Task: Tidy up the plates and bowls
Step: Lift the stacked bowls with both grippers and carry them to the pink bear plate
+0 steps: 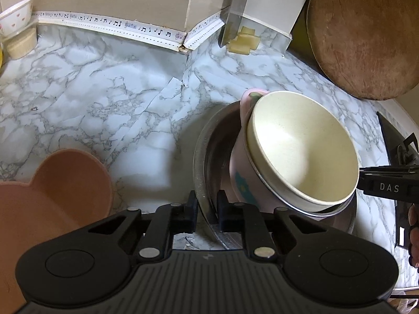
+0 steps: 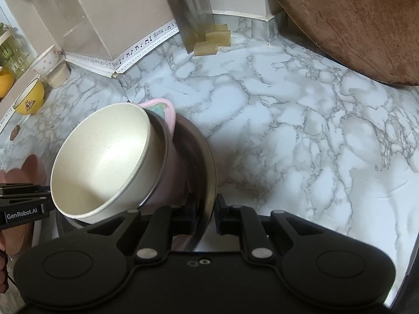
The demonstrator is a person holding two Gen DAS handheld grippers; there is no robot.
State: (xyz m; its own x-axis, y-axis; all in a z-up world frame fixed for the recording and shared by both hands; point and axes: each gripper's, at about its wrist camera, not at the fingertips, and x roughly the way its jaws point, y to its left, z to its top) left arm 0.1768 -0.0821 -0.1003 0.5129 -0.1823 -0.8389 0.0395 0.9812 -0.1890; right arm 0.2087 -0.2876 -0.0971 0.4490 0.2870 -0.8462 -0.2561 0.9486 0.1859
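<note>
Clamped on opposite rims of the steel basin (image 1: 207, 141); judged heavy, slippery, with cream bowl (image 1: 303, 146) tilted inside.

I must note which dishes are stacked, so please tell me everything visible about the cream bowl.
The cream bowl is plain, matte and faintly speckled, and empty. It sits tilted inside a pink cup, a thin metal rim showing between them; both rest in a steel bowl on the marble counter. No fingers touch it.
</note>
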